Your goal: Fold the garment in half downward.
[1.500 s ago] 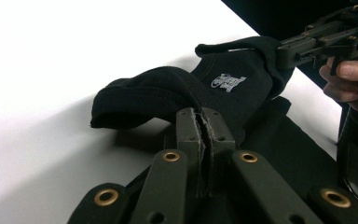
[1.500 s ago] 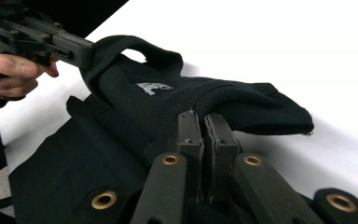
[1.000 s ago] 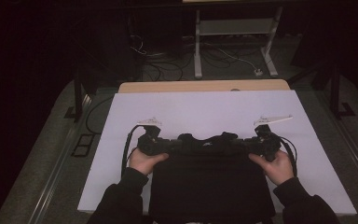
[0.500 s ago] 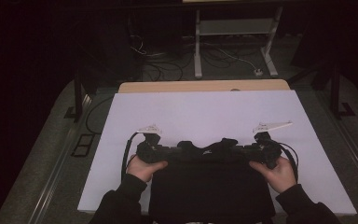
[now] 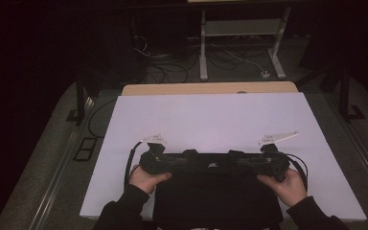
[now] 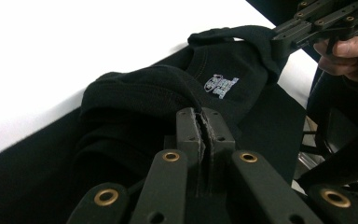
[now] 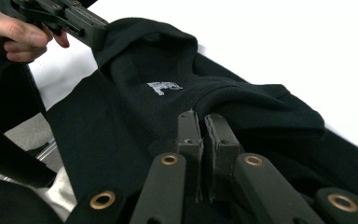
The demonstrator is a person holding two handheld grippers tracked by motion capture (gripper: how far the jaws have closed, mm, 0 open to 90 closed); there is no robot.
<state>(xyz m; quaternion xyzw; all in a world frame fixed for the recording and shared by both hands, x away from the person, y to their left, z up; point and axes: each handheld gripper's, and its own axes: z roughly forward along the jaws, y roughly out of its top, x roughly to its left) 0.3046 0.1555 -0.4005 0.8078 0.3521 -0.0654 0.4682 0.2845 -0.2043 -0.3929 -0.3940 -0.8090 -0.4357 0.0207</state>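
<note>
- Between the fingers of the left gripper (image 6: 204, 122) sits a pinched fold of a black garment (image 5: 215, 191); the jaws are pressed together on the cloth, with only a thin seam of fabric showing between the pads.
- Just beyond those fingertips the cloth bunches into a raised hump, and past the hump a small white logo (image 6: 221, 86) lies face up on the fabric.
- Farther off from the left fingertips, the right gripper (image 6: 279, 42) nips the far end of the same bunched edge — a hand (image 6: 352, 53) is wrapped round its body.
- The right gripper's own jaws are likewise closed on the cloth, fabric caught between the pads at (image 7: 201, 122); the logo lies just ahead of them.
- From the high view, both grippers, left (image 5: 160, 160) and right (image 5: 263, 163), hold the garment's far edge — one at each end, well apart, with the rest of the cloth spread flat from the fingers back toward the person.
- Under the garment and beyond the fingertips lies a white sheet (image 5: 211, 120) covering the table (image 5: 211, 88).
</note>
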